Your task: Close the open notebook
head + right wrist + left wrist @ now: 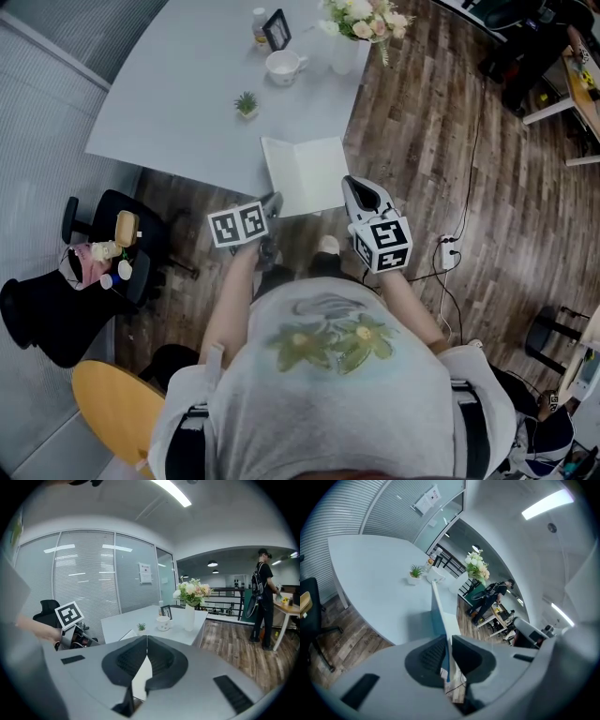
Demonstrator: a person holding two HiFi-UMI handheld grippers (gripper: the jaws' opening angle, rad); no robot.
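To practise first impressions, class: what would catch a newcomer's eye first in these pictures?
The white open notebook lies at the near edge of the grey table, right in front of the person. The left gripper has its jaws closed on the notebook's left cover, and a vase of pale flowers stands at the table's far end.

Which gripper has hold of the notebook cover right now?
The left gripper: its jaws pinch the edge of the raised cover. The right gripper has its jaws together with nothing between them.
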